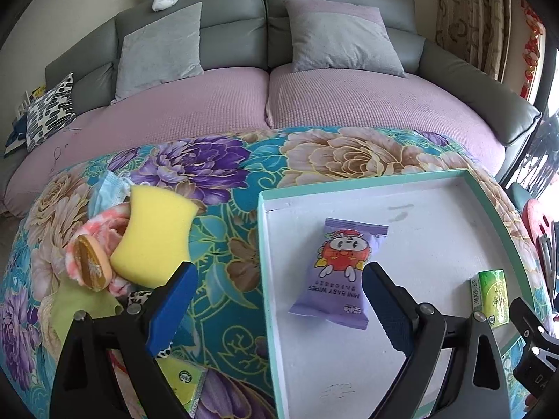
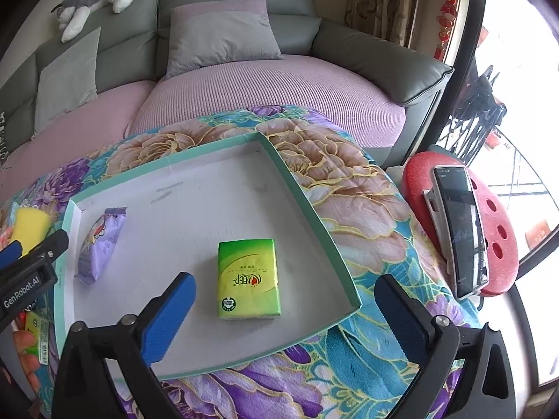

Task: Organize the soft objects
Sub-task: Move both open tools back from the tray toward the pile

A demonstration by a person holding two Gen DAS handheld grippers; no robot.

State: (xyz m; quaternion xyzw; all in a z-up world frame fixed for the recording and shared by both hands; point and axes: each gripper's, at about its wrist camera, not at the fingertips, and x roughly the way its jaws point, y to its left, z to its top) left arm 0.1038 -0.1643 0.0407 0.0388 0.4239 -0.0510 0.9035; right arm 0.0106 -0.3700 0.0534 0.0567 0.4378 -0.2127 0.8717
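Note:
A shallow teal-rimmed tray (image 1: 349, 181) with a white floor lies on the floral blanket. Inside it rest a purple baby-wipes pack (image 1: 340, 272) and a green tissue pack (image 1: 491, 298). My left gripper (image 1: 279, 272) stands open over the tray's left rim, the wipes pack just beyond its right finger, nothing between the pads. In the right wrist view the green tissue pack (image 2: 248, 279) lies flat in the tray (image 2: 307, 192), and my right gripper (image 2: 284, 281) hangs open above it, clear of it. The wipes pack (image 2: 103, 244) sits at the tray's left.
Left of the tray is a pile: yellow sponge (image 1: 157, 237), pink fluffy cloth (image 1: 108, 230), blue face mask (image 1: 108, 188), a round orange item (image 1: 92, 267), another green pack (image 1: 185, 384). A red stool (image 2: 499, 230) carrying a phone (image 2: 461, 230) stands right. Grey sofa (image 1: 227, 35) behind.

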